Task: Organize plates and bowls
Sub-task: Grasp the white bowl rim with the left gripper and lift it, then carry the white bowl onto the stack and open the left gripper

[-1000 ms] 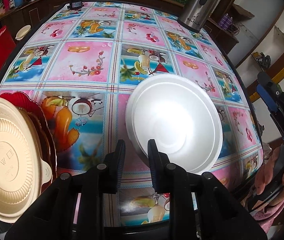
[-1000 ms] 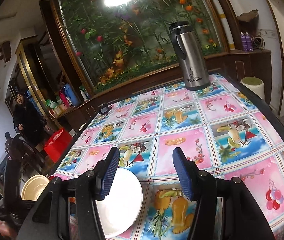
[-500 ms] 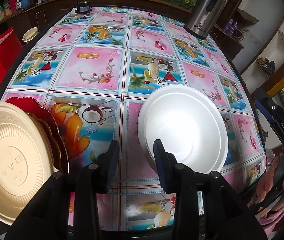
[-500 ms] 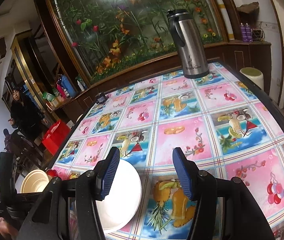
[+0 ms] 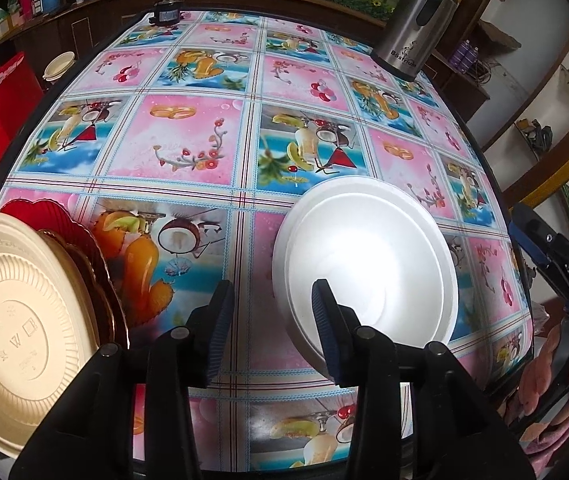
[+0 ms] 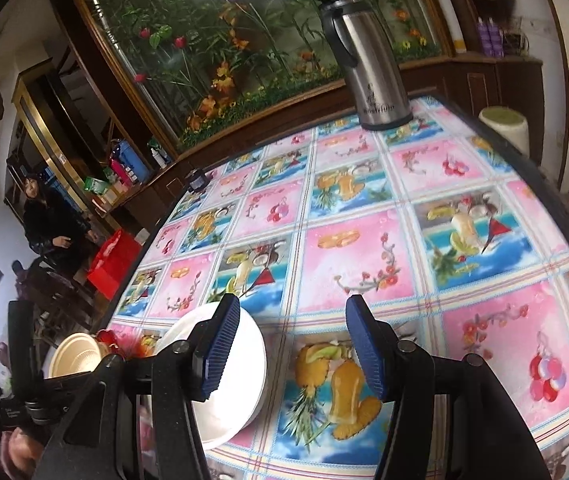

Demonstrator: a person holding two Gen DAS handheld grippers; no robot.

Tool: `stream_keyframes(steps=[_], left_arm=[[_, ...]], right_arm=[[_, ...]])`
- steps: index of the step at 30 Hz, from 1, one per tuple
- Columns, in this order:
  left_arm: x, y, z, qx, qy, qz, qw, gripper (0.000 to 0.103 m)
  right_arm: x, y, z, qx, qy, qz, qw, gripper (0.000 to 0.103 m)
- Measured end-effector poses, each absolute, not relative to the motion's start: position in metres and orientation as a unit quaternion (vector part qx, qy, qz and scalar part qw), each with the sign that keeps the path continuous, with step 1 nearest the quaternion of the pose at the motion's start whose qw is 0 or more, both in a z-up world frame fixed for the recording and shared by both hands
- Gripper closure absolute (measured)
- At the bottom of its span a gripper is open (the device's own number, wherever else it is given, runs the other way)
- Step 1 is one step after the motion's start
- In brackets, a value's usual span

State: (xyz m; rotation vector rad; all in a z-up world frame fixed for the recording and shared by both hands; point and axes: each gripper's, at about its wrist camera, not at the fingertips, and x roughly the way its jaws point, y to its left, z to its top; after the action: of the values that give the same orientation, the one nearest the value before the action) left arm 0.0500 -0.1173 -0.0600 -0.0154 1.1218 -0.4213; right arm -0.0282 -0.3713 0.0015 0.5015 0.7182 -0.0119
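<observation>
Your left gripper (image 5: 270, 326) hovers with jaws spread and empty, its right jaw over the near rim of the white foam plates (image 5: 364, 260) stacked on the table (image 5: 188, 148). Your right gripper (image 6: 292, 350) is also spread, holding nothing. The beige plate (image 5: 12, 320) leans on red dishes (image 5: 44, 216) at the table's left edge.

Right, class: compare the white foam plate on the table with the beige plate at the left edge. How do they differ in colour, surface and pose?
Colour: the white foam plate is plain white; the beige plate is cream.
Surface: the white foam plate is smooth and unmarked; the beige plate has radial ribbing and embossed marks at its centre.
Pose: the white foam plate lies flat on the tablecloth; the beige plate sits tilted against red and gold dishes.
Both are round and shallow.
</observation>
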Motion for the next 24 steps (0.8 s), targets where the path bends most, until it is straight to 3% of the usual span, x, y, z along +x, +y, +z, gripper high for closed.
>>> stream_keyframes(steps=[8, 16, 19, 21, 23, 24], left_arm=[[0.055, -0.129, -0.071, 0.004, 0.538, -0.200, 0.819, 0.062], [0.057, -0.148, -0.091, 0.032, 0.555, -0.203, 0.806, 0.062], [0.058, -0.150, -0.097, 0.036, 0.557, -0.206, 0.804, 0.062], [0.056, -0.152, -0.098, 0.047, 0.548, -0.207, 0.809, 0.062], [0.055, -0.154, -0.098, 0.056, 0.539, -0.211, 0.813, 0.081], [0.054, -0.154, -0.098, 0.059, 0.537, -0.212, 0.814, 0.084]], right_arm=[[-0.010, -0.334, -0.031, 0.231, 0.435, 0.039, 0.869, 0.044], [-0.003, -0.311, -0.059, 0.222, 0.470, 0.013, 0.854, 0.047], [0.002, -0.309, -0.066, 0.232, 0.479, 0.005, 0.847, 0.070], [0.003, -0.308, -0.071, 0.240, 0.483, 0.003, 0.842, 0.091], [0.005, -0.307, -0.076, 0.251, 0.484, 0.002, 0.838, 0.094], [0.005, -0.306, -0.078, 0.260, 0.484, 0.008, 0.835, 0.095]])
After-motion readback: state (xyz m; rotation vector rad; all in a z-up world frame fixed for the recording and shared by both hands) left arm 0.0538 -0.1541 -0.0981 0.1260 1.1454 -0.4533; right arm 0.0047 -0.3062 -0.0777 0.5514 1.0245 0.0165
